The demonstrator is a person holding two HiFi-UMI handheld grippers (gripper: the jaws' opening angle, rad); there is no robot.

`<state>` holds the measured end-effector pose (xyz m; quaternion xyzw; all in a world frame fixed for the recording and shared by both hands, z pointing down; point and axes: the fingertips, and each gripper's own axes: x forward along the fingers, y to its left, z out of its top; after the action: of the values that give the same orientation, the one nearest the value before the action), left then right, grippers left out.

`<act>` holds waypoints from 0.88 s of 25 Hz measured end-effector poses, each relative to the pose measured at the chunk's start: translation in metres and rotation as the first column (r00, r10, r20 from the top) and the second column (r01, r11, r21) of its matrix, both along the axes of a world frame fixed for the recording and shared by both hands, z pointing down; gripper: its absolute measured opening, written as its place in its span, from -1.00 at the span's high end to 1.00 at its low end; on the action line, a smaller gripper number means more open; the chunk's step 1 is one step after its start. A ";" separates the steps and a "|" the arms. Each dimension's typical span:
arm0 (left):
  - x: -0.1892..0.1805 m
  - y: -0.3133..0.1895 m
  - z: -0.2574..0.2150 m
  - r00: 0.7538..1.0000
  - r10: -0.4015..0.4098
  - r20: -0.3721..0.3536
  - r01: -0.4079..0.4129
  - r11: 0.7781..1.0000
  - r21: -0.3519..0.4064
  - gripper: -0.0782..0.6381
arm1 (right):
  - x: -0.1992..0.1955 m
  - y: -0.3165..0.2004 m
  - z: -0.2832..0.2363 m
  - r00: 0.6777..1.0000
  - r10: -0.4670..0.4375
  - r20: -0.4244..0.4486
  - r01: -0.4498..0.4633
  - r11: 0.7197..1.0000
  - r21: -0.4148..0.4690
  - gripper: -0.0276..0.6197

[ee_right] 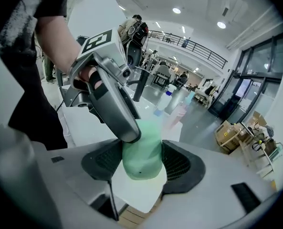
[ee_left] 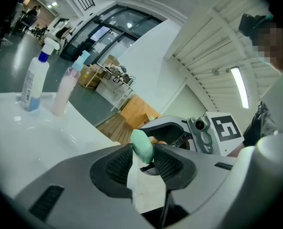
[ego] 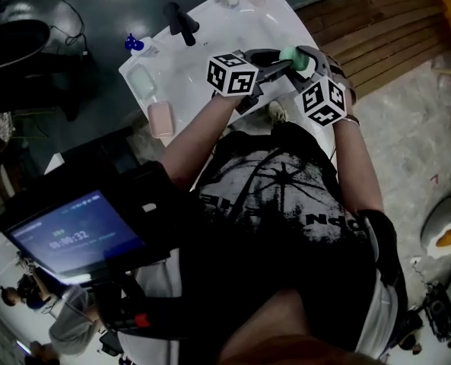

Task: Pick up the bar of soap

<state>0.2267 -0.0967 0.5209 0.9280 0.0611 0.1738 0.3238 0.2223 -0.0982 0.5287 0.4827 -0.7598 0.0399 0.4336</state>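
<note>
The pale green bar of soap (ego: 292, 56) hangs above the white sink counter (ego: 202, 48), held from both sides. My left gripper (ego: 284, 62) reaches in from the left and is shut on the soap's thin edge (ee_left: 142, 144); both dark pads (ee_left: 120, 163) touch it. My right gripper (ego: 306, 61) comes from the right and is shut across the soap's broad face (ee_right: 143, 144), which fills the gap between its pads (ee_right: 179, 163). One jaw of the left gripper (ee_right: 115, 111) lies over the soap's top in the right gripper view.
A black faucet (ego: 181, 21) stands at the counter's back. A green soap dish (ego: 143, 82) and a pink one (ego: 160, 119) lie on its left side. A spray bottle (ee_left: 34, 82) and a pink bottle (ee_left: 65, 92) stand at the far edge. Wooden flooring (ego: 377, 29) lies to the right.
</note>
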 end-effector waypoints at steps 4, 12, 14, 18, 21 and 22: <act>0.009 0.017 0.008 0.999 0.031 0.015 -0.031 0.999 -0.041 0.39 | 0.009 0.018 0.008 0.999 0.028 0.017 -0.028 0.999 -0.036 0.09; 0.032 0.029 0.047 0.995 0.052 0.082 -0.044 0.995 -0.090 0.39 | 0.032 0.029 0.048 0.998 0.042 0.052 -0.035 0.992 -0.125 0.09; 0.034 0.023 0.066 0.994 0.046 0.101 -0.035 0.993 -0.111 0.39 | 0.034 0.024 0.066 0.998 0.026 0.052 -0.018 0.989 -0.148 0.09; 0.041 0.022 0.085 0.990 0.055 0.133 -0.041 0.994 -0.103 0.38 | 0.040 0.022 0.086 0.998 0.008 0.056 0.002 0.984 -0.177 0.09; 0.046 0.018 0.090 0.986 0.065 0.156 -0.053 0.995 -0.085 0.38 | 0.045 0.019 0.090 0.998 0.001 0.060 0.011 0.982 -0.187 0.09; 0.047 0.017 0.091 0.984 0.067 0.163 -0.054 0.995 -0.083 0.38 | 0.046 0.018 0.091 0.998 -0.001 0.066 0.013 0.982 -0.189 0.09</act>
<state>0.2741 -0.0796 0.6114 0.8946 0.0692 0.2574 0.3586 0.2687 -0.0801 0.6200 0.4350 -0.7682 0.1263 0.4525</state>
